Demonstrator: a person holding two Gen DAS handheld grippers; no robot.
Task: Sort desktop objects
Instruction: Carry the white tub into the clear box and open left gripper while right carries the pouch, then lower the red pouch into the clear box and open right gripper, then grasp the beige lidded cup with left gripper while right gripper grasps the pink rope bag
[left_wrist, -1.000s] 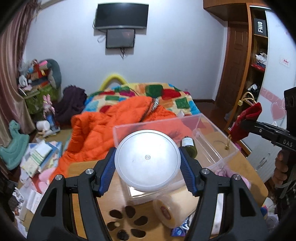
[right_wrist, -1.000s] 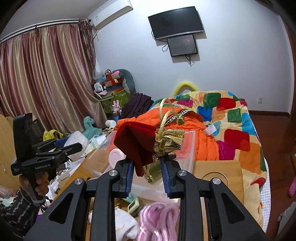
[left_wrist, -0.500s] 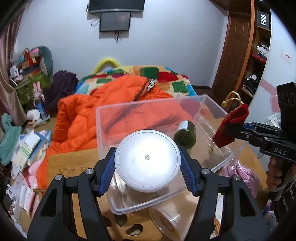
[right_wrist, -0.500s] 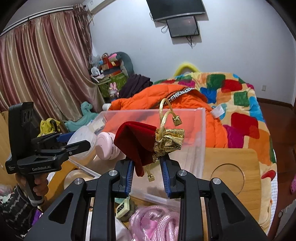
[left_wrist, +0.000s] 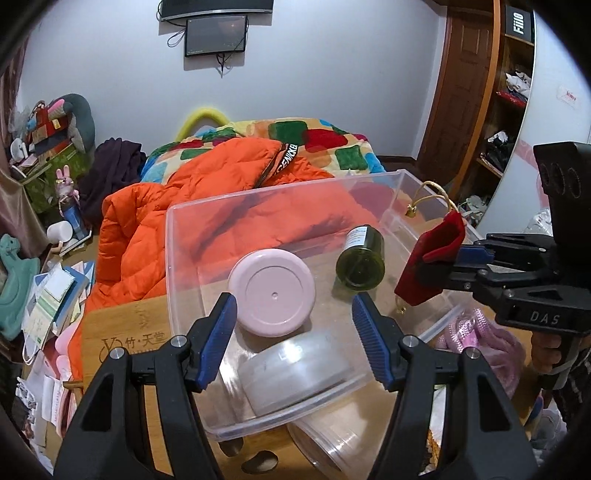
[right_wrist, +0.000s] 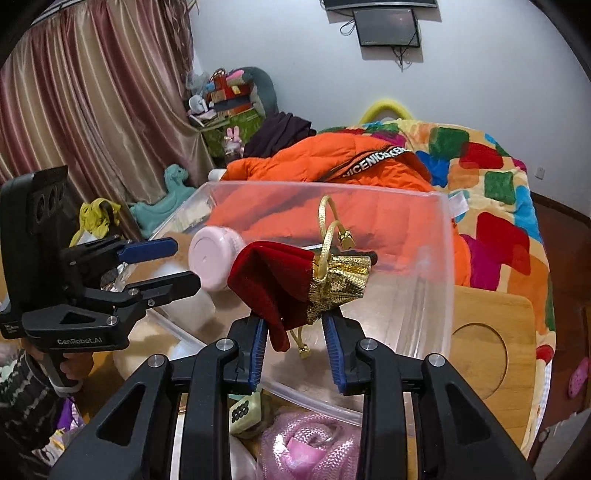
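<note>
Hovering over the clear bin (left_wrist: 192, 236), left gripper (left_wrist: 293, 338) gapes empty; right gripper (right_wrist: 295, 341) pinches red pouch (right_wrist: 273, 284) above its rim.

Left gripper (left_wrist: 295, 334) agape, right gripper (right_wrist: 297, 345) clamped.

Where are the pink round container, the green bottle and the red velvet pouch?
pink round container (left_wrist: 272, 287), left wrist view, centre of its flat face.
green bottle (left_wrist: 360, 266), left wrist view, its round base.
red velvet pouch (right_wrist: 275, 282), right wrist view, red cloth body.
</note>
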